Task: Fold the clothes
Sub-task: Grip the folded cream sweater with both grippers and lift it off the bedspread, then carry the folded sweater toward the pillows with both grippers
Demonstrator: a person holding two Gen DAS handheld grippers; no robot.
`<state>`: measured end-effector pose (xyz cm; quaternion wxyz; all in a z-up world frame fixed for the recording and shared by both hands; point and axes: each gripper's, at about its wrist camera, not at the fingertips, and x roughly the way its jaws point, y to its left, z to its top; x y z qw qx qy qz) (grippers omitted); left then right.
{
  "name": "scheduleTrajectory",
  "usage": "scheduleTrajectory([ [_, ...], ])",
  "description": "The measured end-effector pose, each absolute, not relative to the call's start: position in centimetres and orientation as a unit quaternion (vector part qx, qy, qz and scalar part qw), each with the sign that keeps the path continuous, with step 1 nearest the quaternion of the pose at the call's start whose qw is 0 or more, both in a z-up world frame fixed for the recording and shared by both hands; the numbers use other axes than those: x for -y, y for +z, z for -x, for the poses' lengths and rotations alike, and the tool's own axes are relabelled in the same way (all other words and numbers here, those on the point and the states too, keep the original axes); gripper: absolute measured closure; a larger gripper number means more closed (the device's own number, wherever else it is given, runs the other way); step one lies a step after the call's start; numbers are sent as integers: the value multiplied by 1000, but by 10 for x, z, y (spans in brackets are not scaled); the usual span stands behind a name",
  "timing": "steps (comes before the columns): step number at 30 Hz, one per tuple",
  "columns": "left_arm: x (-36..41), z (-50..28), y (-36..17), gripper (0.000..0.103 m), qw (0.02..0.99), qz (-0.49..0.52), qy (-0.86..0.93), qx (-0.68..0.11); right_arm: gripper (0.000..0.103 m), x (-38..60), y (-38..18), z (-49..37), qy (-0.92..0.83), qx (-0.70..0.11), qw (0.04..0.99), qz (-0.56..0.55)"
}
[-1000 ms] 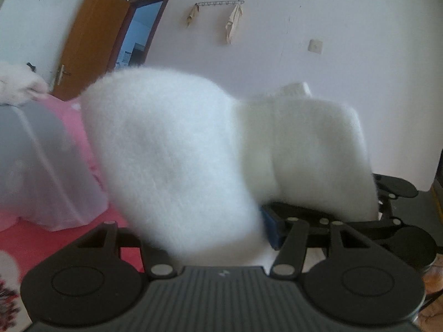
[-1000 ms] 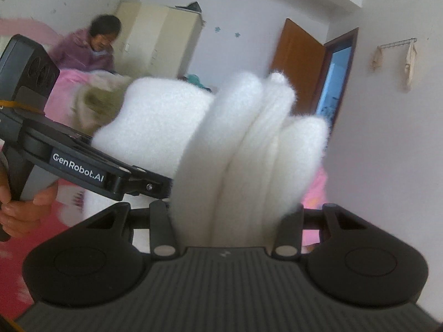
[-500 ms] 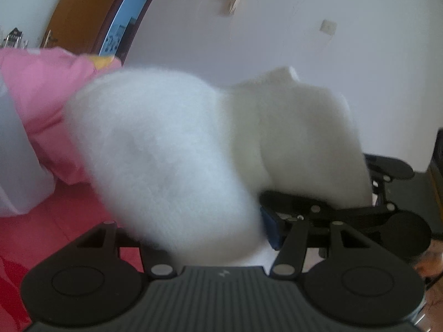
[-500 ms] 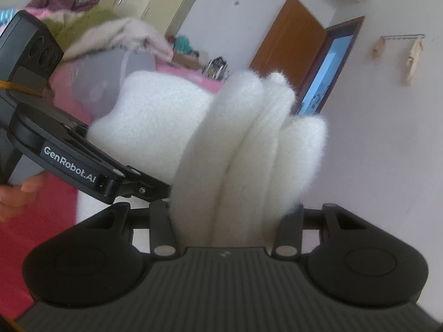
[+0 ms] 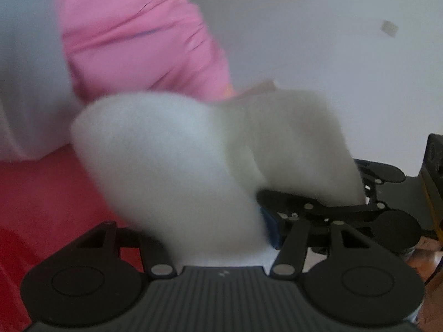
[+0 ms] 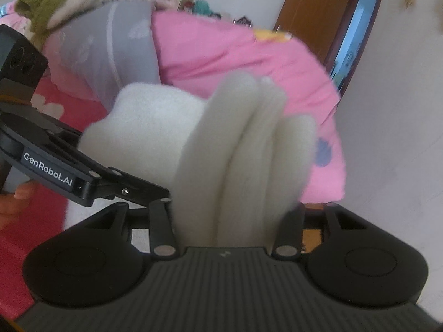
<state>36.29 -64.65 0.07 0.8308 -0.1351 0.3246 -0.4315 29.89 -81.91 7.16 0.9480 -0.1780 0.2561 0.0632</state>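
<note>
While both grippers, left (image 5: 221, 221) and right (image 6: 227, 193), clamp the fluffy white garment (image 6: 241, 152), the pink quilt (image 6: 221, 55) now looms nearer.

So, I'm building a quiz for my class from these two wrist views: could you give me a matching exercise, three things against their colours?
Things:
1. fluffy garment held in the right gripper
2. quilt
3. door

Colours:
a. brown
b. white
c. pink

Pairs: 1-b, 2-c, 3-a
</note>
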Motion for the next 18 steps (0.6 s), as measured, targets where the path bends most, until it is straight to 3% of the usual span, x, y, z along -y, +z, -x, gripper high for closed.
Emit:
scheduleTrajectory([
  [2,644,-381,-18,39,823,159,-413,-357,53,819,56,-320,63,-270,945,176],
  [5,640,-410,-49,23,800,208,-377,-418,38,822,36,-347,47,-302,939,160],
  [7,631,-420,-59,21,783,240,-375,-434,34,828,28,-357,30,-318,936,147],
  [12,615,-433,-62,18,776,276,-352,-445,4,839,42,-340,-38,-243,958,147],
  [16,596,-430,-53,19,803,262,-325,-426,2,876,71,-311,-110,-165,980,32],
  [17,594,-422,-39,19,821,250,-313,-407,5,881,76,-301,-108,-153,982,6],
  [18,589,-415,-31,19,838,236,-308,-384,18,885,80,-290,-99,-144,984,-16],
])
